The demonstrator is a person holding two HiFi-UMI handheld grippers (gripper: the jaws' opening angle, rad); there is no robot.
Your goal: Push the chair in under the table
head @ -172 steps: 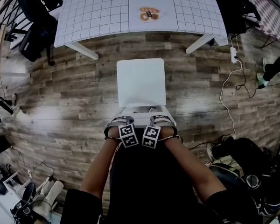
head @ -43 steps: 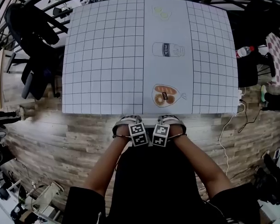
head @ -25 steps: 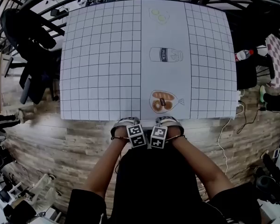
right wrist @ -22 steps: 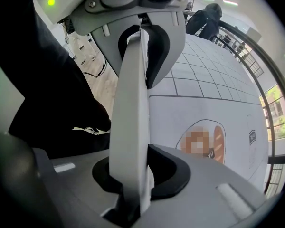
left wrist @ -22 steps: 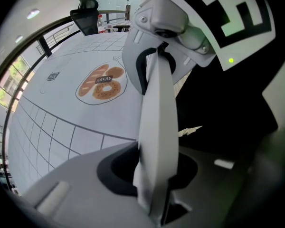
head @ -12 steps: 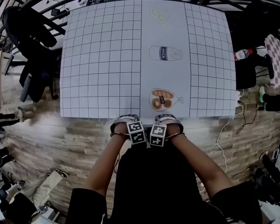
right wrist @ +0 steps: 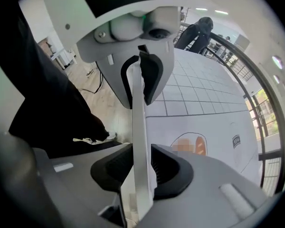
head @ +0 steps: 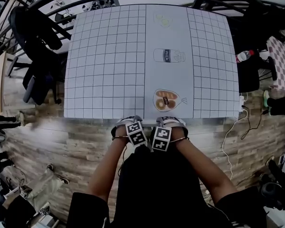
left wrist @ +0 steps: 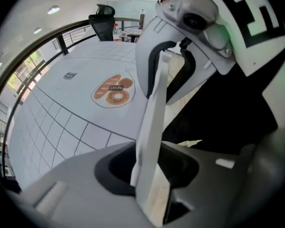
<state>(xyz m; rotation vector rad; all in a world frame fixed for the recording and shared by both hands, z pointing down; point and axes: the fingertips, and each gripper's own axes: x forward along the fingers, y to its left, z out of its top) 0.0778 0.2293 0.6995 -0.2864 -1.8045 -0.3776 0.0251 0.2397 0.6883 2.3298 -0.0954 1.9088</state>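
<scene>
Loosening around the chair back (left wrist: 154,108), the left hand-held gripper (left wrist: 149,172) and right hand-held gripper (right wrist: 140,170) are standing partly open. Their jaws have just been opening, with the thin white panel between them unpinched. The chair (right wrist: 138,127) is sitting tucked under the tabletop (head: 104,56), just at its near edge. It is looking stiff, light and smooth, best held by the back's top rim. Bare wooden floor (head: 61,141) is lying open behind for stepping away.
</scene>
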